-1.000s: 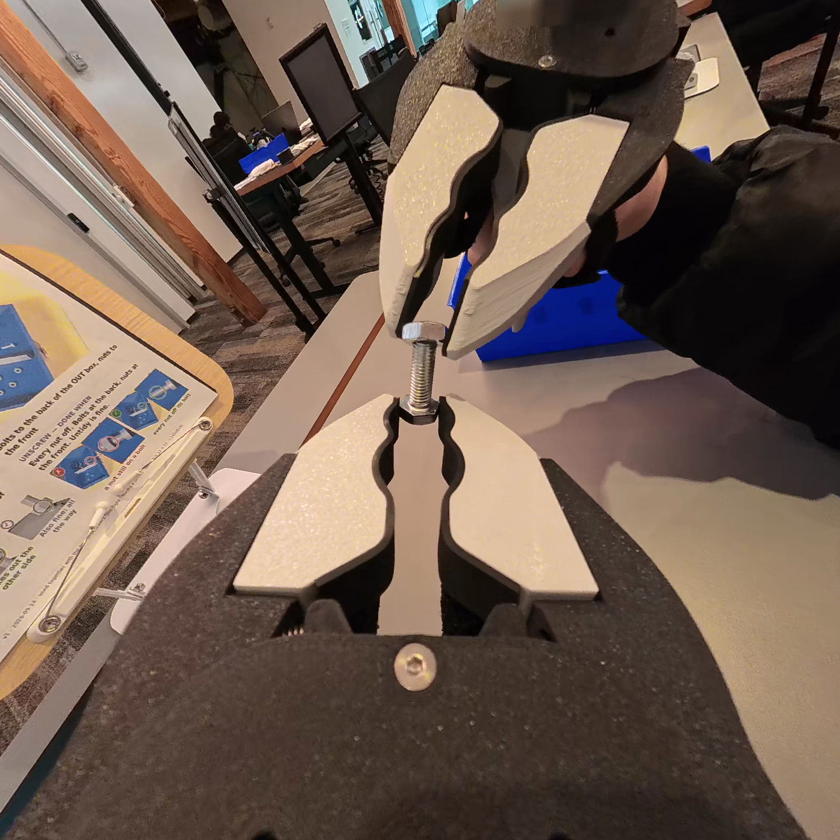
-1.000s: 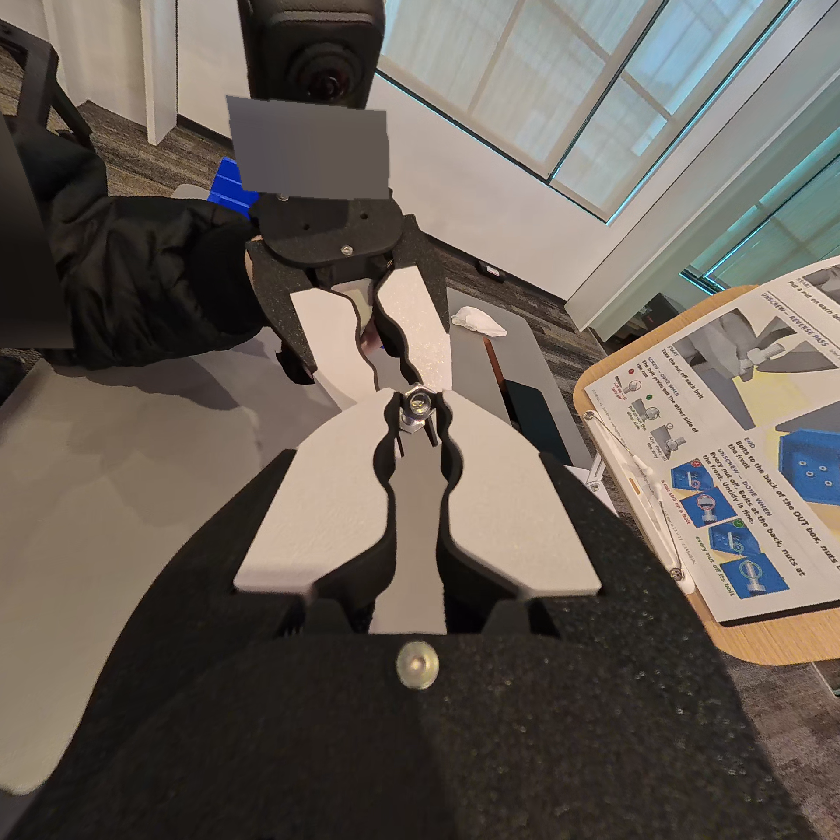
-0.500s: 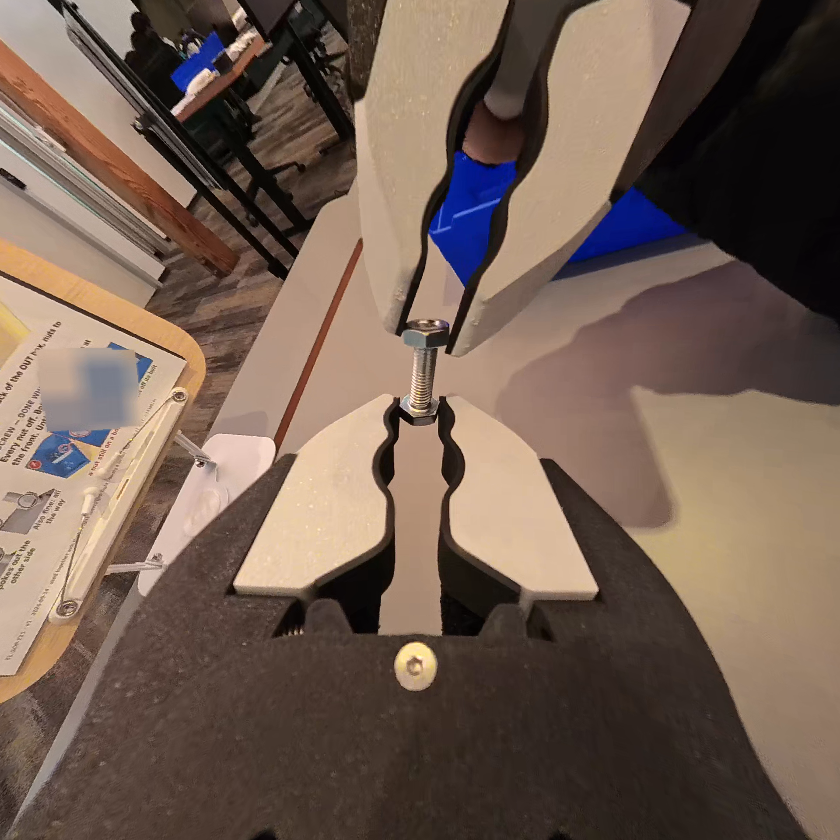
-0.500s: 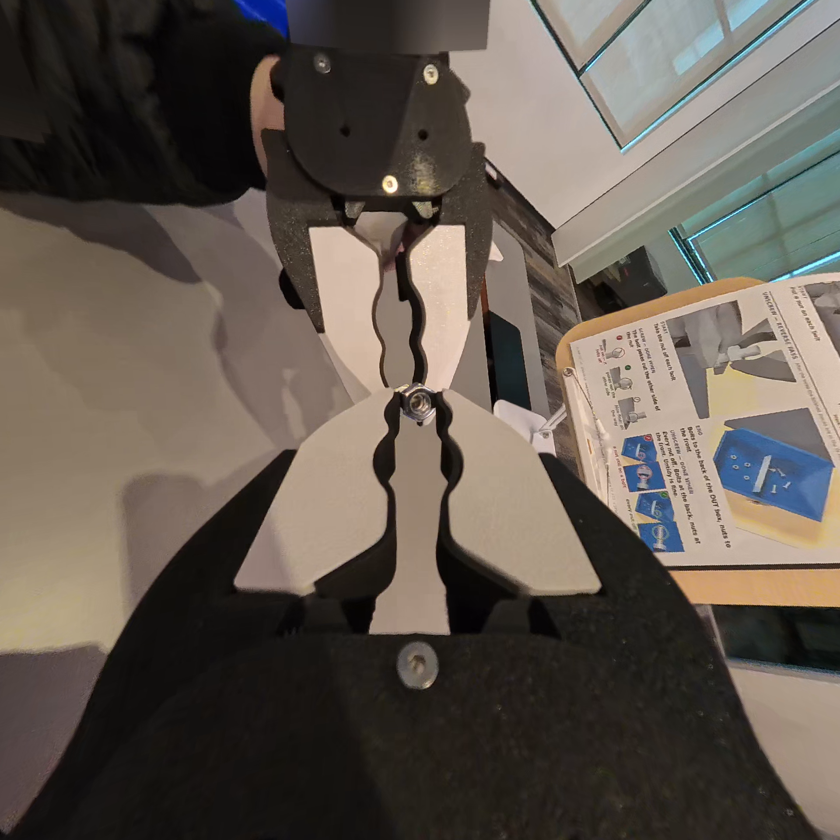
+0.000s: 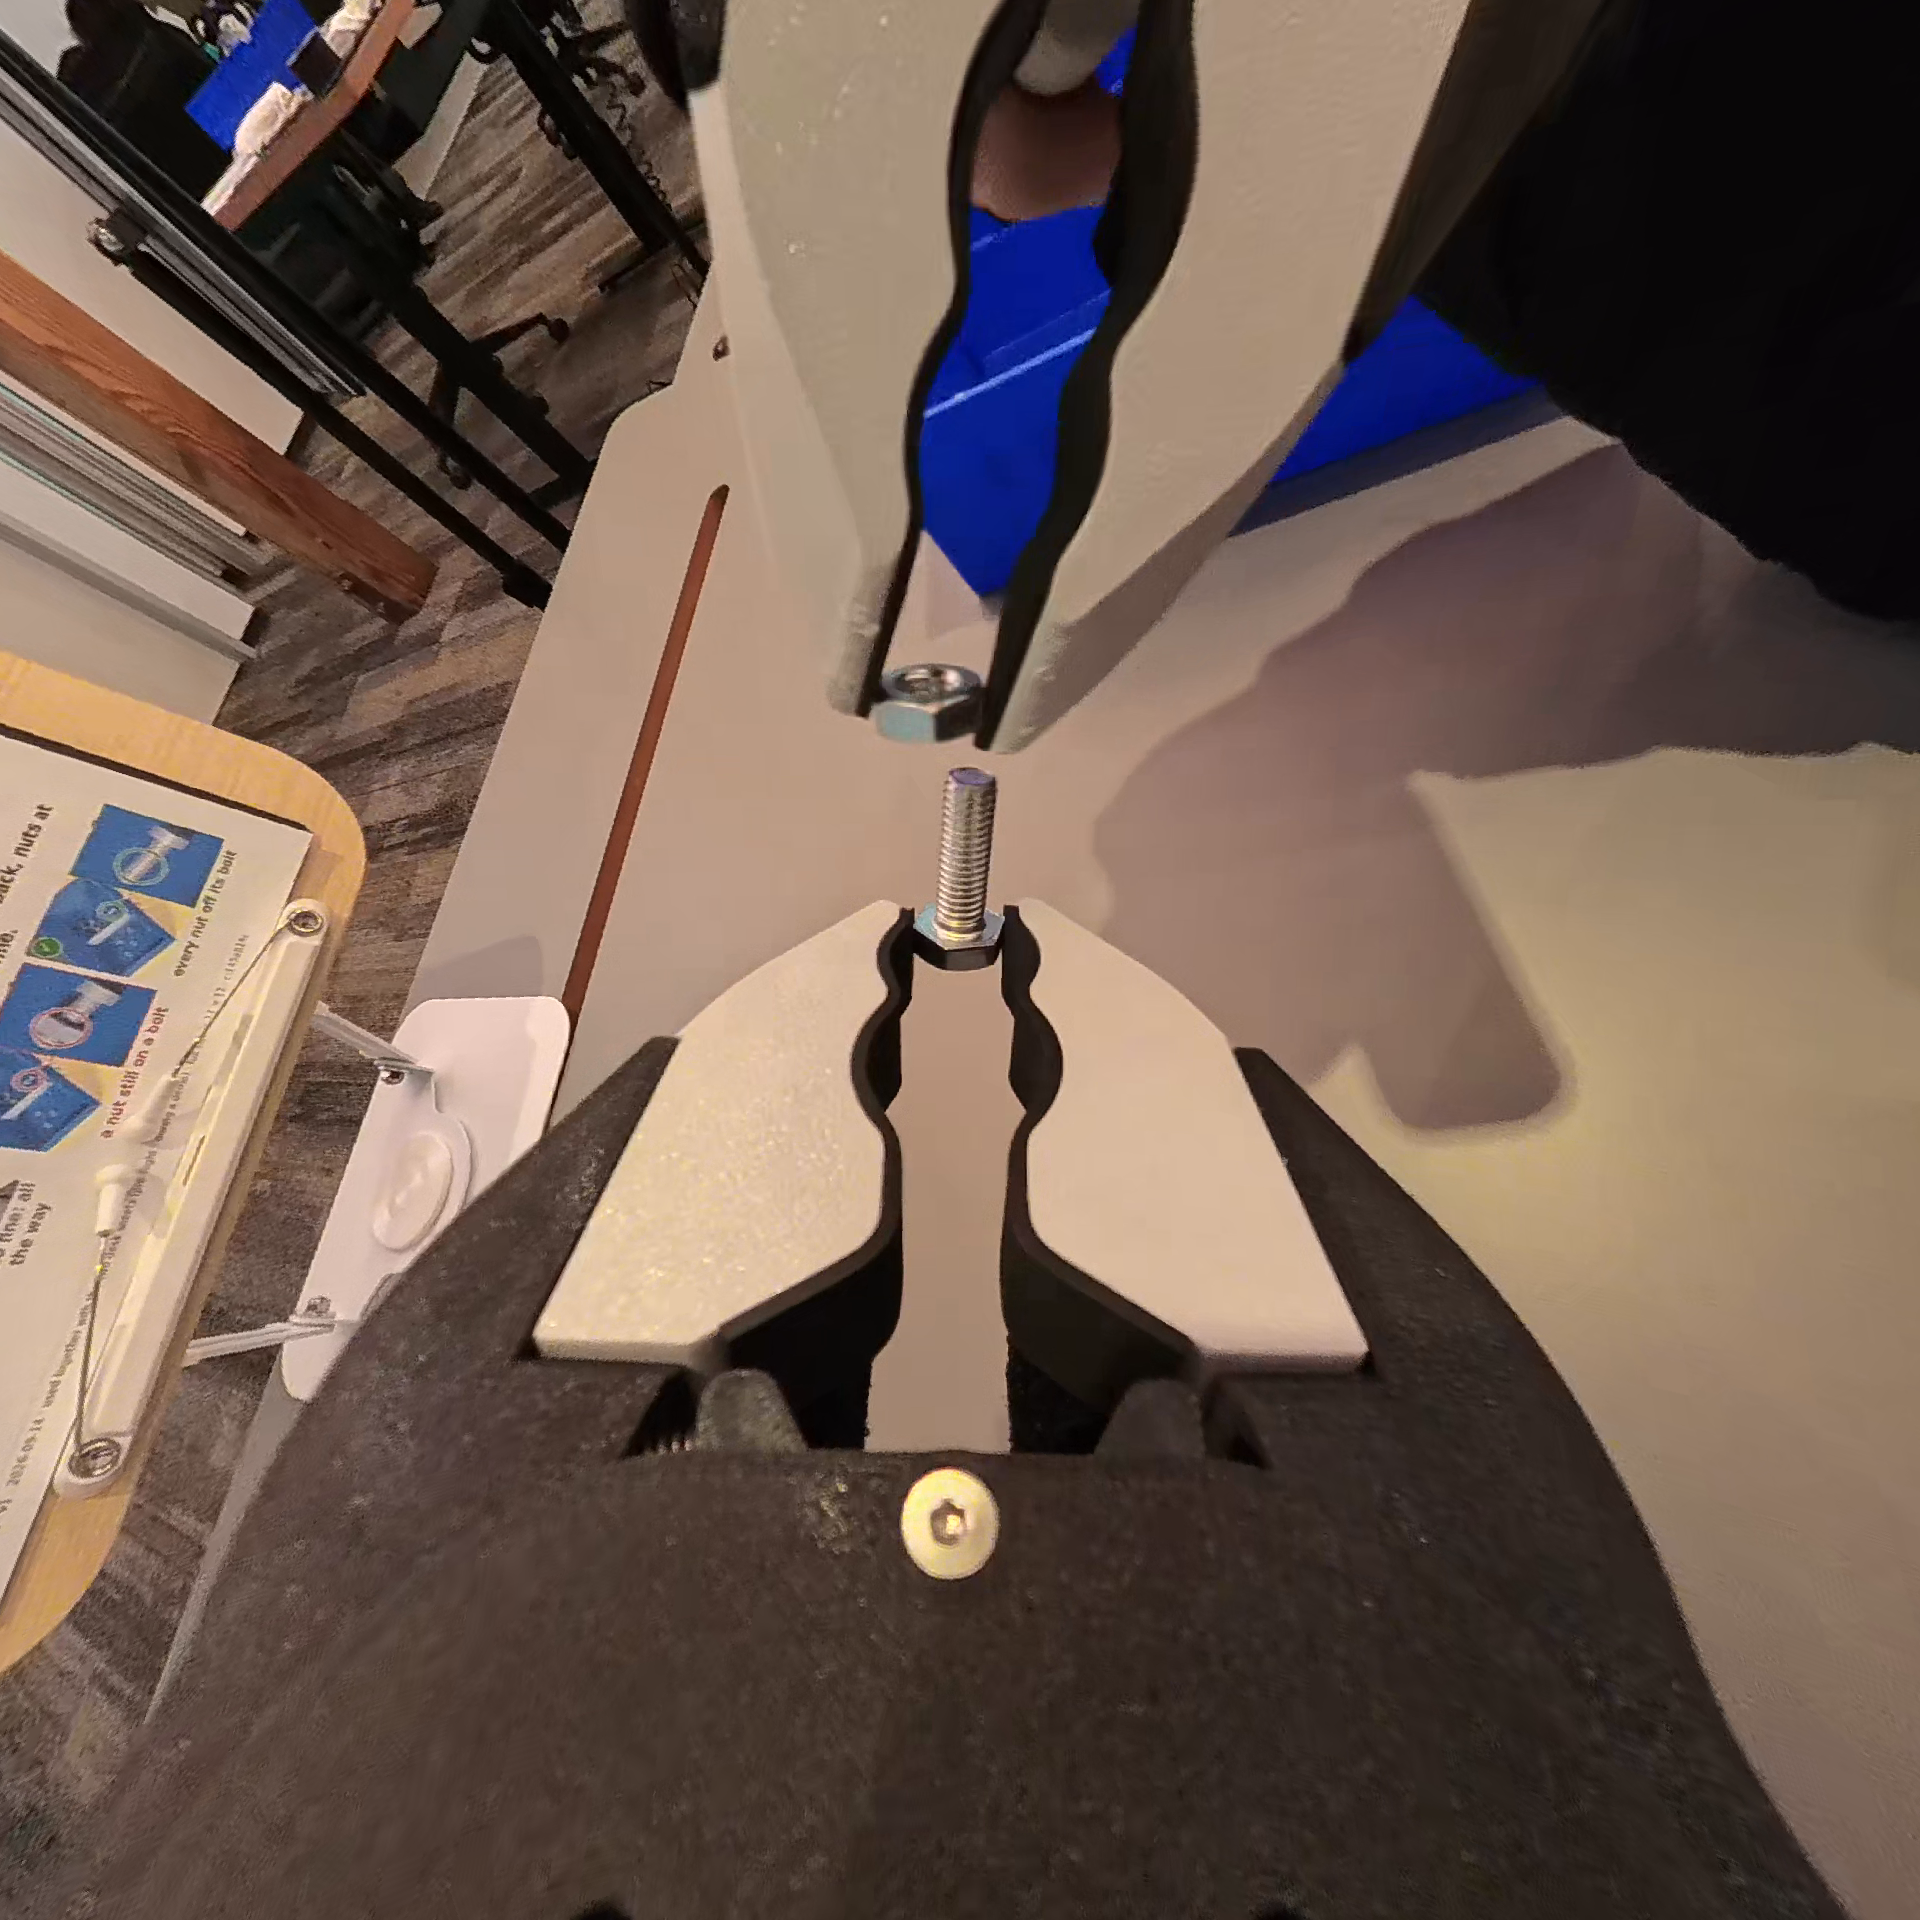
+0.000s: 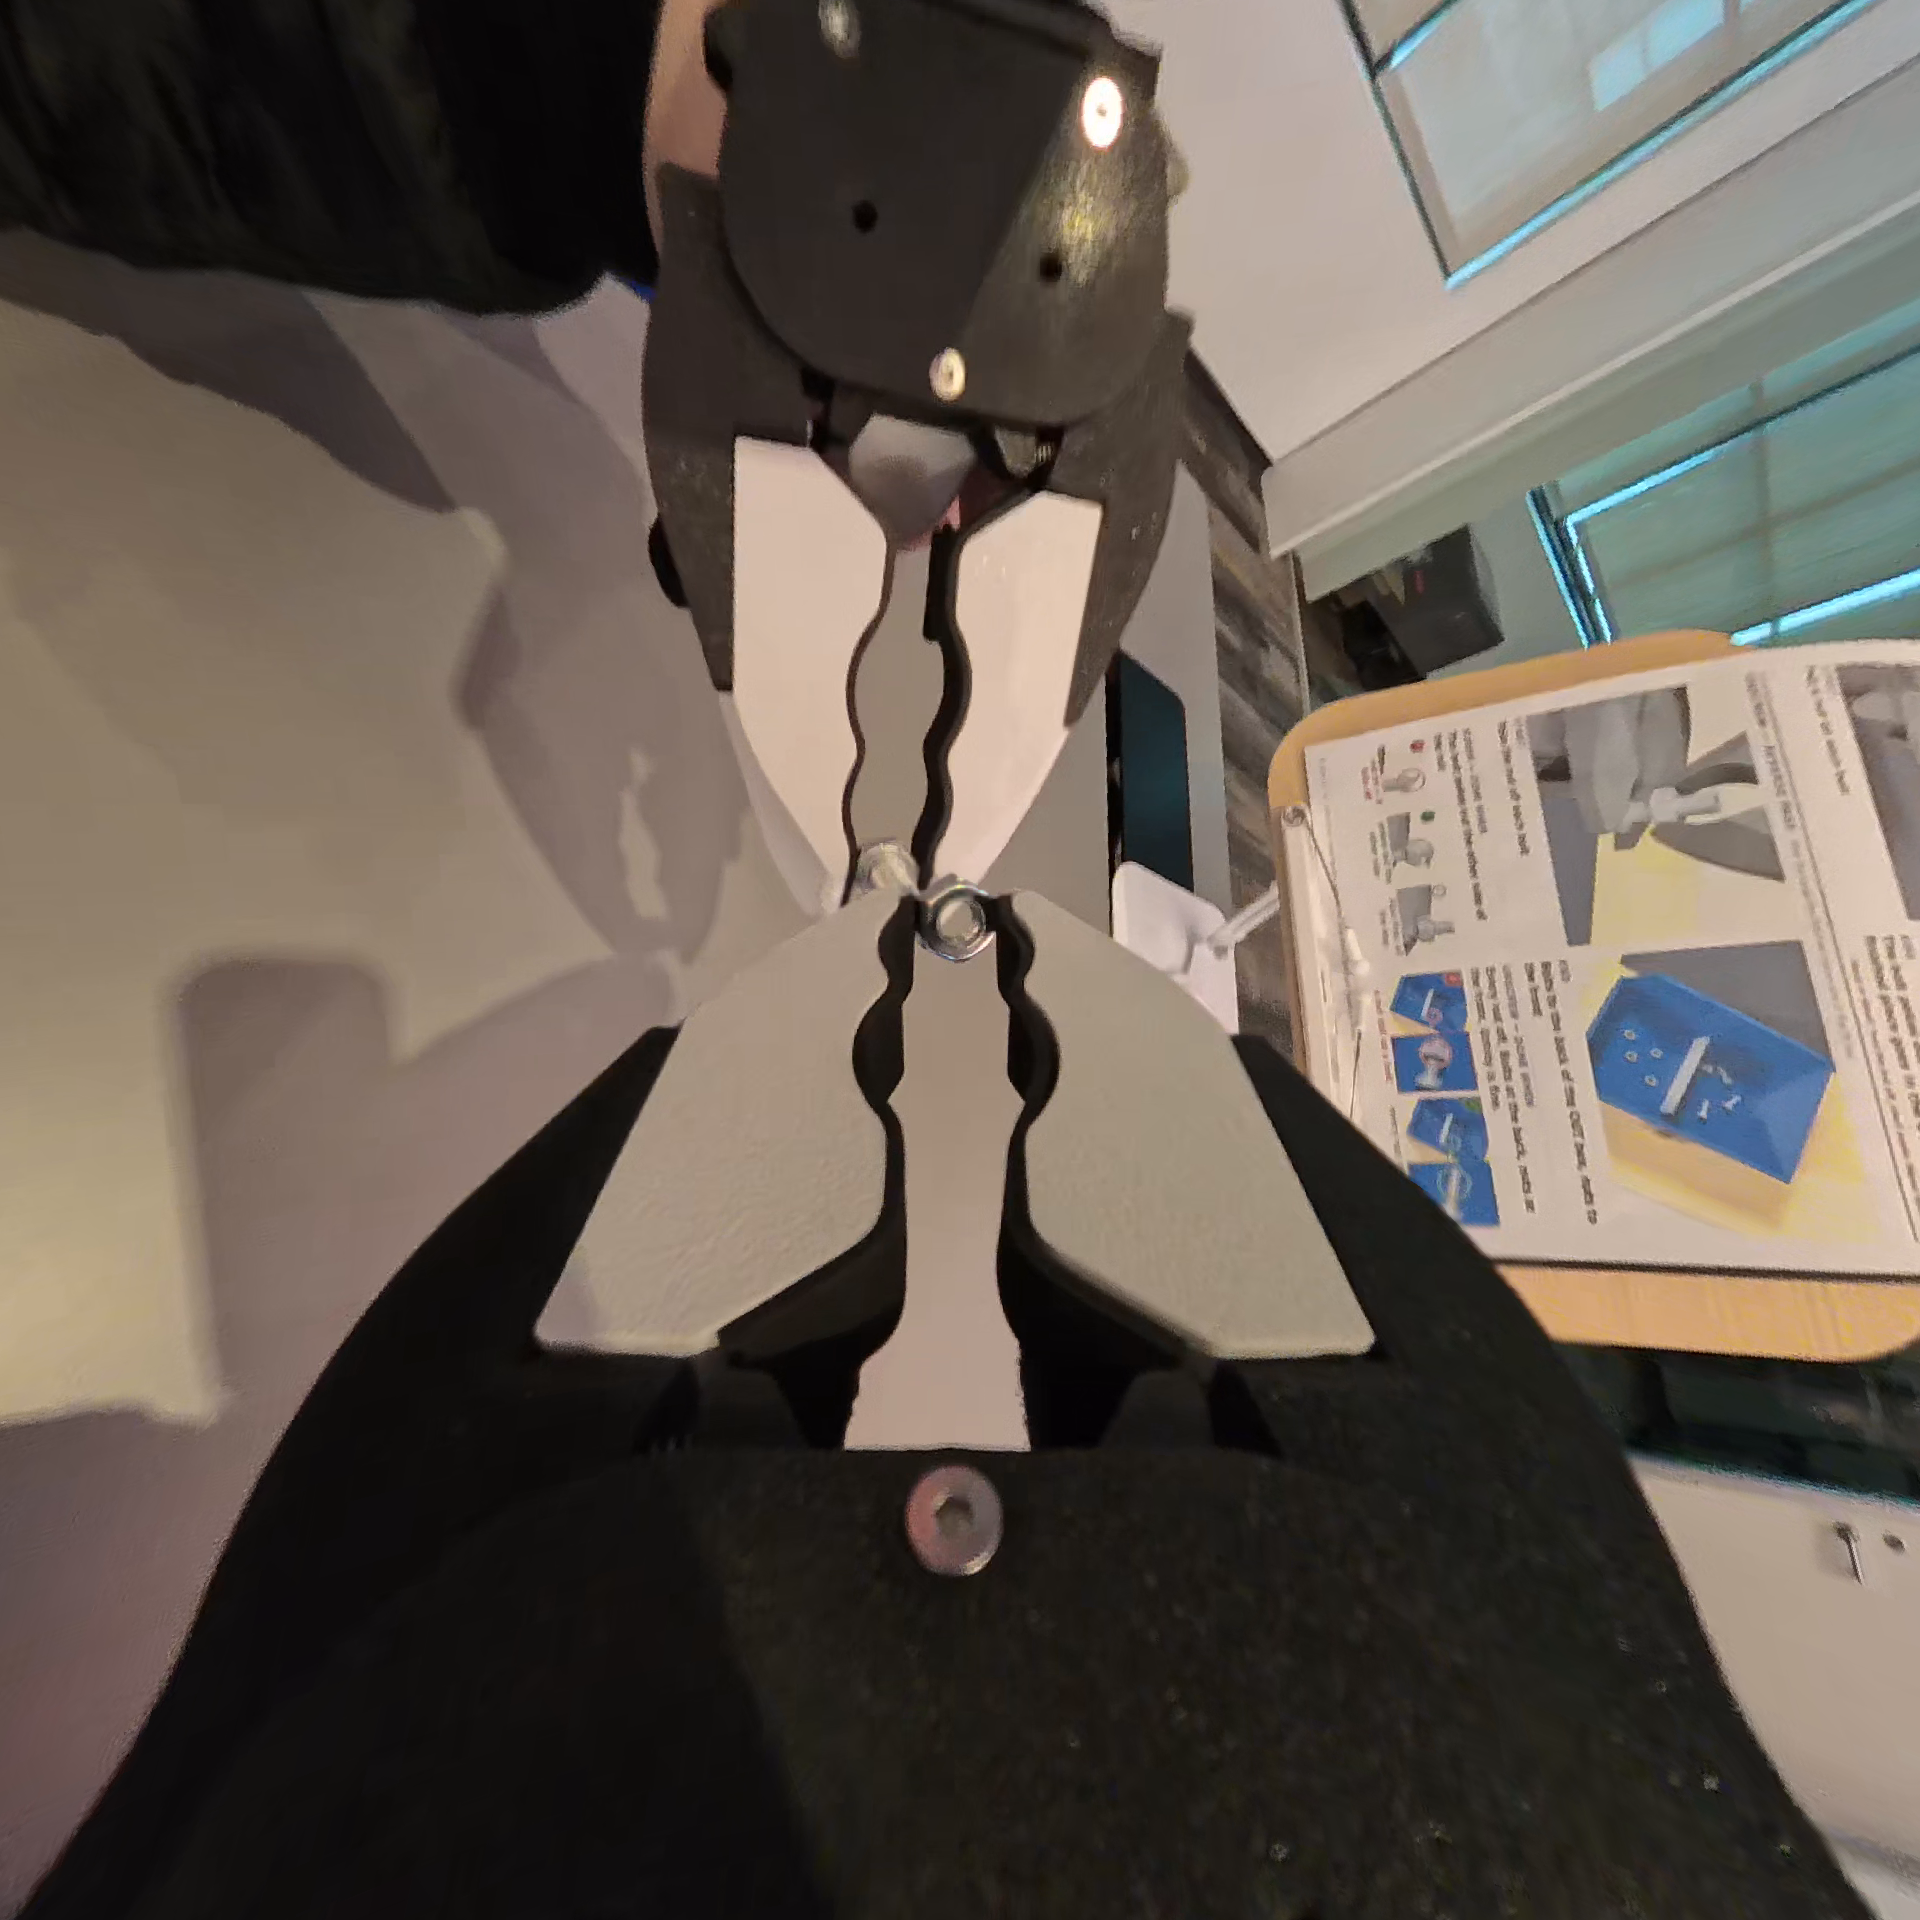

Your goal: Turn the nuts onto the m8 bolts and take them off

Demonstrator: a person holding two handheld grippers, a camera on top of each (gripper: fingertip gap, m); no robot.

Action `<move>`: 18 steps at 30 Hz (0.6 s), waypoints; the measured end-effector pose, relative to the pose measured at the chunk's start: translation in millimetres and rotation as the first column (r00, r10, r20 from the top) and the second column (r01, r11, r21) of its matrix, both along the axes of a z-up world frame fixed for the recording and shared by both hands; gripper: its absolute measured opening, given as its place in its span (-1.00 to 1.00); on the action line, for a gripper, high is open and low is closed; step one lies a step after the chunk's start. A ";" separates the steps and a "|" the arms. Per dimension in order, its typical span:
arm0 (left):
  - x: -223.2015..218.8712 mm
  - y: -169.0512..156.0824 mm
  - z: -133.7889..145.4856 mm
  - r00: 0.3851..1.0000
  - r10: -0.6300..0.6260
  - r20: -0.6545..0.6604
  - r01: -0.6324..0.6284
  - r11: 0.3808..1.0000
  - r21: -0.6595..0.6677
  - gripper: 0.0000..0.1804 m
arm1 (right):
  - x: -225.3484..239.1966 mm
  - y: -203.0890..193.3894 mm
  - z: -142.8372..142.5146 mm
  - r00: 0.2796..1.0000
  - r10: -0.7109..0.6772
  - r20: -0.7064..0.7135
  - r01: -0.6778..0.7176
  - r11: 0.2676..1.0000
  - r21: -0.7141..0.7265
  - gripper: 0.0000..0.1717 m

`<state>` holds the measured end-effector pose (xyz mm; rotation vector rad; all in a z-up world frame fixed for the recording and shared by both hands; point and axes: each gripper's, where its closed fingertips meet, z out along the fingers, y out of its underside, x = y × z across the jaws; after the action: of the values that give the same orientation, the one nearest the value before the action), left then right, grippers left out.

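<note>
Grey table (image 5: 1558, 1351), carpeted office beyond; left claw (image 5: 957, 935) gripping bolt (image 5: 966, 852), right claw (image 6: 956, 925) gripping nut (image 6: 957, 921)

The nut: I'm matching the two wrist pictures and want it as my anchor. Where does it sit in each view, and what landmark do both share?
Left wrist view: the nut sits upper centre, clamped in the right gripper tips, just off the bolt end.
Right wrist view: the nut is centre, face-on between the near fingertips.
Shared landmark: the instruction sheet on its wooden board.
</note>
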<state>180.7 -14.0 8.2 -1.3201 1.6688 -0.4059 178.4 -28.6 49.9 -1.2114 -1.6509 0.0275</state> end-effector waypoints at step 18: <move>-0.9 -10.6 10.1 0.995 -0.072 0.072 0.076 0.995 -0.061 -0.82 | -7.9 -8.9 0.1 0.999 0.030 0.034 -0.031 0.999 0.035 -0.84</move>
<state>179.8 -24.6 18.3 -1.2786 1.6625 -0.5468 170.5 -37.5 50.0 -1.1658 -1.6919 -0.0033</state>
